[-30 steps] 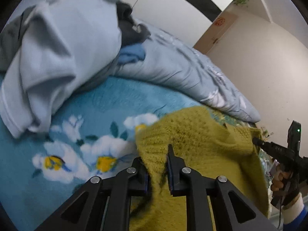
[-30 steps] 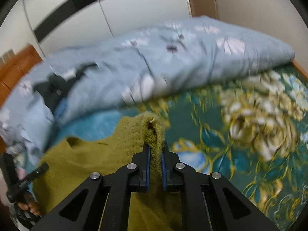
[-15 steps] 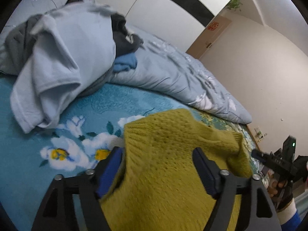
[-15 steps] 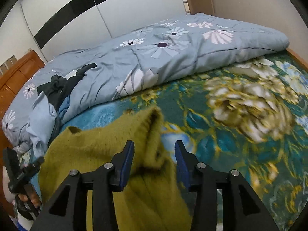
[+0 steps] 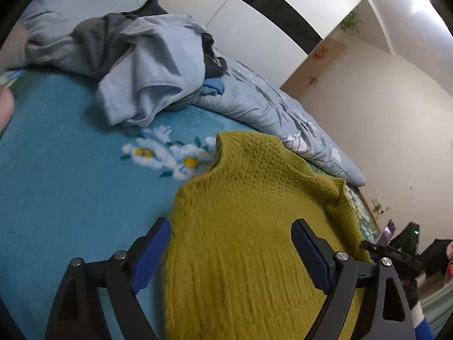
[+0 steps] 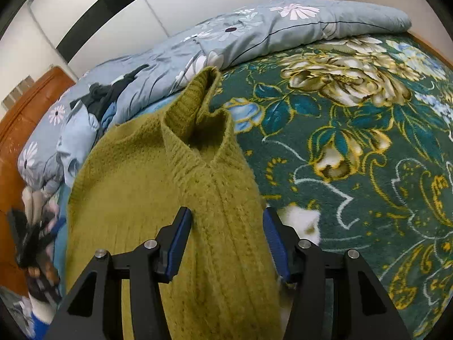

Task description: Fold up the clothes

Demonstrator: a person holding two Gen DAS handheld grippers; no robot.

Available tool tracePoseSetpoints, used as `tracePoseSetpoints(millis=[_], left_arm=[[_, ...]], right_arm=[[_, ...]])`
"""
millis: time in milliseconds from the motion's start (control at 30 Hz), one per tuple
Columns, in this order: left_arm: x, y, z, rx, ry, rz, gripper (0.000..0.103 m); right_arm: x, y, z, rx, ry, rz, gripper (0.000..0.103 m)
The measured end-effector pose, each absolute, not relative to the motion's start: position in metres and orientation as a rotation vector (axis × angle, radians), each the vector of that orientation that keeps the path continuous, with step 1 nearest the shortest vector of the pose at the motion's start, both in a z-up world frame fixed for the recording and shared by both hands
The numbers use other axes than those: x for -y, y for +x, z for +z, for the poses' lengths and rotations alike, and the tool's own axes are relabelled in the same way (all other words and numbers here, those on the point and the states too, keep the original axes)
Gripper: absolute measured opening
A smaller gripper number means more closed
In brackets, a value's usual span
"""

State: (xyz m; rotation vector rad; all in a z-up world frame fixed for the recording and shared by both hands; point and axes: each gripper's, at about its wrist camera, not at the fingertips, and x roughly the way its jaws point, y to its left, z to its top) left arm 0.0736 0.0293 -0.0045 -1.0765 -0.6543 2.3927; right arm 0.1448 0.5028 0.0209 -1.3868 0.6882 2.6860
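The mustard-yellow knitted sweater (image 5: 243,226) lies spread on the bed's flowered blanket (image 5: 70,184), directly ahead of and beneath both grippers, its long axis running away from them toward the rolled grey-blue duvet (image 6: 283,28) at the far side. In the right wrist view one ribbed end stands up in a loose fold at the far end of the garment, nearest the duvet, and the knit runs back from there under the right gripper (image 6: 228,226). In the left wrist view the opposite far corner pokes up beside the white blanket flowers, with the left gripper (image 5: 232,243) over the garment's left part. Each hand thus sits over its own side of the sweater, neither clearly nearer to the far edge. The left gripper's jaws are opening and stand wide apart; yellow knit shows between them, but the blue pads do not press on it. The right gripper's jaws are opening too, set narrower, with the knit passing between them and no pad clamped on it. By my reading, the sweater has been laid down and released, and the next grasp would have to pick a new edge to fold across. A heap of unfolded clothes (image 5: 147,65) waits well apart, on the duvet.
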Motion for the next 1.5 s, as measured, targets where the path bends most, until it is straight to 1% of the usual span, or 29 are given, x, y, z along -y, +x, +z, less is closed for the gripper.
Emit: tracePoseSetpoints(millis=[67,100,133,167,200,233,333,400,467,500,667,767,867,933,1033,1167,1200,1267,1433,1500], left_arm=[[-0.025,0.084,-0.005,0.670,-1.075,2.402,0.089],[-0.024,0.088,-0.006,0.680,-1.076,2.404,0.089],[-0.023,0.092,-0.007,0.690,-1.080,2.404,0.089],[-0.022,0.094,-0.007,0.699,-1.085,2.403,0.089],[-0.020,0.095,-0.008,0.708,-1.088,2.403,0.089],[-0.019,0.097,-0.009,0.719,-1.090,2.403,0.089],[-0.014,0.100,-0.012,0.744,-1.100,2.406,0.089],[-0.012,0.102,-0.013,0.752,-1.111,2.403,0.089],[-0.011,0.103,-0.014,0.756,-1.125,2.397,0.089],[-0.011,0.104,-0.014,0.756,-1.135,2.395,0.089],[-0.009,0.114,-0.012,0.743,-1.166,2.383,0.089],[-0.007,0.126,-0.012,0.724,-1.171,2.395,0.089],[-0.006,0.138,-0.015,0.704,-1.179,2.413,0.089],[-0.009,0.144,-0.017,0.697,-1.186,2.407,0.089],[-0.017,0.155,-0.021,0.670,-1.186,2.381,0.089],[-0.037,0.168,-0.028,0.544,-1.223,2.360,0.089],[-0.040,0.170,-0.030,0.532,-1.233,2.357,0.089],[-0.045,0.174,-0.033,0.510,-1.244,2.357,0.089],[-0.045,0.175,-0.035,0.502,-1.288,2.334,0.091],[-0.042,0.176,-0.035,0.525,-1.296,2.318,0.091]], right_arm=[[-0.507,0.141,0.017,-0.753,-1.382,2.662,0.050],[-0.507,0.140,0.014,-0.776,-1.386,2.654,0.041],[-0.507,0.139,0.013,-0.780,-1.389,2.649,0.024],[-0.507,0.138,0.012,-0.784,-1.393,2.645,0.018],[-0.507,0.138,0.011,-0.785,-1.395,2.647,0.015],[-0.508,0.140,0.011,-0.789,-1.389,2.661,0.014],[-0.523,0.151,0.024,-0.878,-1.248,2.705,0.013],[-0.553,0.158,0.027,-0.984,-1.141,2.630,0.013],[-0.575,0.158,0.012,-1.105,-1.149,2.540,0.013],[-0.580,0.157,0.004,-1.135,-1.164,2.508,0.013],[-0.577,0.154,-0.014,-1.151,-1.211,2.466,0.013],[-0.573,0.157,-0.006,-1.128,-1.231,2.465,0.016],[-0.568,0.170,0.008,-1.073,-1.223,2.485,0.020],[-0.565,0.187,0.014,-1.039,-1.225,2.516,0.025],[-0.561,0.217,0.015,-1.004,-1.250,2.547,0.028],[-0.556,0.259,0.005,-1.058,-1.284,2.583,0.032],[-0.554,0.265,0.002,-1.069,-1.293,2.592,0.035],[-0.547,0.272,-0.003,-1.071,-1.318,2.606,0.036],[-0.530,0.284,-0.010,-1.076,-1.339,2.654,0.036],[-0.525,0.286,-0.009,-1.079,-1.326,2.675,0.038]])
